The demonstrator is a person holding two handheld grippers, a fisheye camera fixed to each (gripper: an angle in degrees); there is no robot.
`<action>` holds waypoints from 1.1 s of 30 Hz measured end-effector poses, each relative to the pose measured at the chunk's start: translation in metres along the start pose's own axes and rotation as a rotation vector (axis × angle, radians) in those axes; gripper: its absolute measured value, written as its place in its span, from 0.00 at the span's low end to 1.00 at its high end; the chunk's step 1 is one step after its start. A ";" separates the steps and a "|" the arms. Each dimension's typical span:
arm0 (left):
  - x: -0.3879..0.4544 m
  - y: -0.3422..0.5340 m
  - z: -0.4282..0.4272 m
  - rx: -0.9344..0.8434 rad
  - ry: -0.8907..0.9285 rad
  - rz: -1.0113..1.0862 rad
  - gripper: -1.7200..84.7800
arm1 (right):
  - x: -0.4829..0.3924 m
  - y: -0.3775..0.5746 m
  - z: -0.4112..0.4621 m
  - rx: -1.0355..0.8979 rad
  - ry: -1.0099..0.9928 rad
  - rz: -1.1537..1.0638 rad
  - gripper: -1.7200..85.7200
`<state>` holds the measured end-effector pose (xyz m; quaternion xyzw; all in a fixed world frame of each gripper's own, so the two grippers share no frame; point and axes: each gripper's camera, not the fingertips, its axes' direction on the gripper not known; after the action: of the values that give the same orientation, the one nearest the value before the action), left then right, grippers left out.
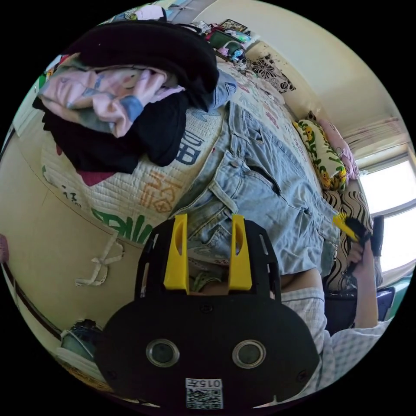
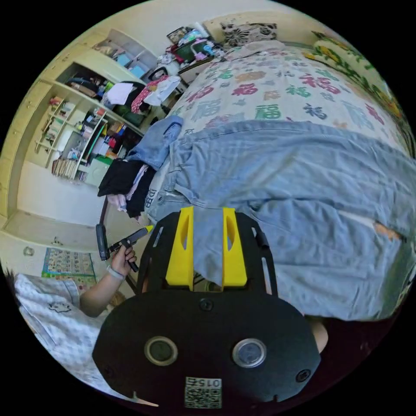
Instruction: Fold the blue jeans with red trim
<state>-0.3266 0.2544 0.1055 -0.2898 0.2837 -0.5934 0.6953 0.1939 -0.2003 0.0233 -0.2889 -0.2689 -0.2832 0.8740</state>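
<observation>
The left tool (image 1: 208, 251) has its two yellow jaws spread apart, hovering over the waistband end of the jeans (image 1: 264, 195) without pressing on the cloth. In the right gripper view the right tool (image 2: 207, 253) also stands with jaws apart, with the pale denim (image 2: 299, 203) behind and between them; whether the jaws touch the fabric is hard to tell.

The jeans lie spread flat across the bed (image 2: 277, 86), on a quilted cover printed with large coloured characters. The denim is a washed light blue, soft and creased, with belt loops, a pocket opening and stitched seams visible near the waist. A small reddish-orange patch (image 2: 388, 232) shows at a slit in one leg. The far hem runs off the edge of the right gripper view.

Beside the waistband sits a heap of clothes (image 1: 125, 99): black pieces, a pink and blue garment, and another piece of denim half buried beneath. Each view catches the other tool at its margin, held in a person's hand (image 2: 121, 260), small and too far off to judge its jaws. A checked sleeve (image 1: 342, 342) shows low in the left gripper view. Cluttered shelves (image 2: 82, 125) stand past the bed, and patterned pillows (image 1: 323, 151) lie along the wall.
</observation>
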 end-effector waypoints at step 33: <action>0.025 0.091 -0.207 0.238 0.064 0.246 0.07 | -0.150 -0.212 0.222 -0.056 -0.206 -0.088 0.06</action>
<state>-0.4159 0.2281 -0.1025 -0.1494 0.2666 -0.5420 0.7829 -0.1161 -0.1465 0.1558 -0.3288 -0.3616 -0.2974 0.8202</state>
